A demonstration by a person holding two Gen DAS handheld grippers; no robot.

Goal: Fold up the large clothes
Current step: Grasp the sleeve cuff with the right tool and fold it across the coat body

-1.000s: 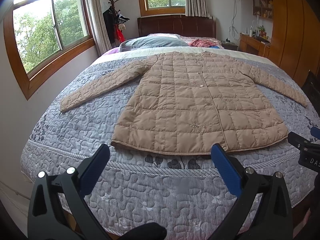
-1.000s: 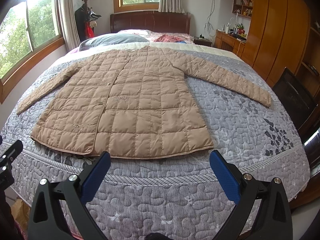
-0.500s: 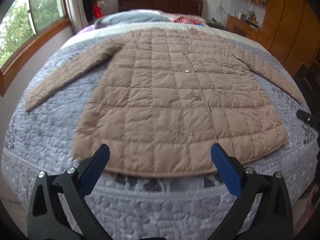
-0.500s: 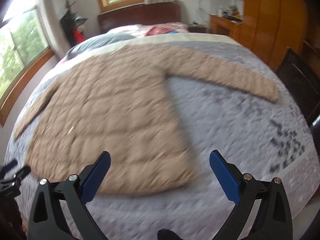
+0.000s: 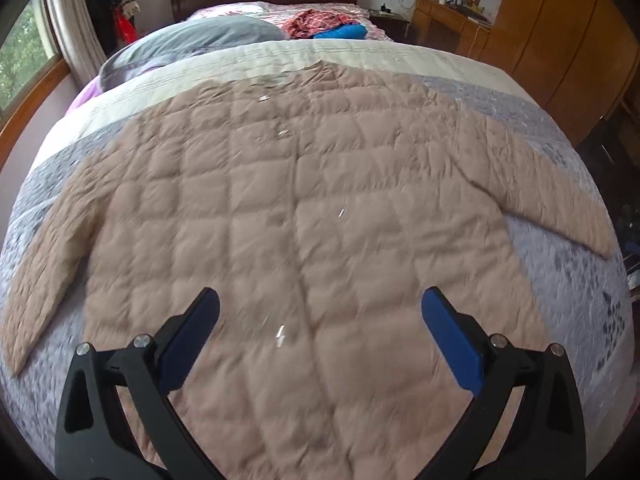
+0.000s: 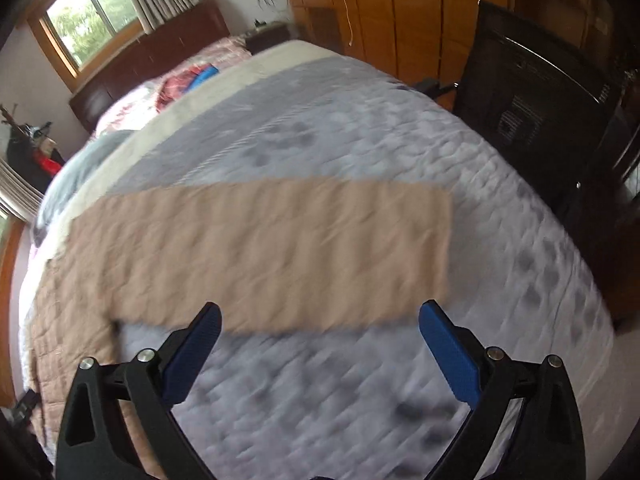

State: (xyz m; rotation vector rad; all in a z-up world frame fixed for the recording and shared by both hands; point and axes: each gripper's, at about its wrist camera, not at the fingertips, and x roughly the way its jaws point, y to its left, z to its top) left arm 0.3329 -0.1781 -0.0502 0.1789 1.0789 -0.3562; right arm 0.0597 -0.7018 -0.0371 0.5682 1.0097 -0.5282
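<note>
A tan quilted long coat [image 5: 304, 208] lies flat, front up, on the bed with both sleeves spread out. My left gripper [image 5: 320, 320] is open and empty, hovering above the coat's lower body. In the right wrist view the coat's right sleeve [image 6: 272, 252] stretches across the grey bedspread, its cuff at the right end. My right gripper [image 6: 320, 332] is open and empty, just in front of that sleeve's near edge. Both views are motion-blurred.
The bed has a grey patterned quilt [image 6: 360, 128], pillows [image 5: 200, 40] and folded red and blue clothes [image 5: 328, 28] near the headboard. Wooden wardrobes [image 6: 400, 12] and a black chair [image 6: 532, 112] stand along the right side. A window [image 5: 24, 52] is on the left wall.
Both grippers moved forward over the bed. The left one now hovers over the coat's body; the right one swung right toward the right sleeve. Both stayed open.
</note>
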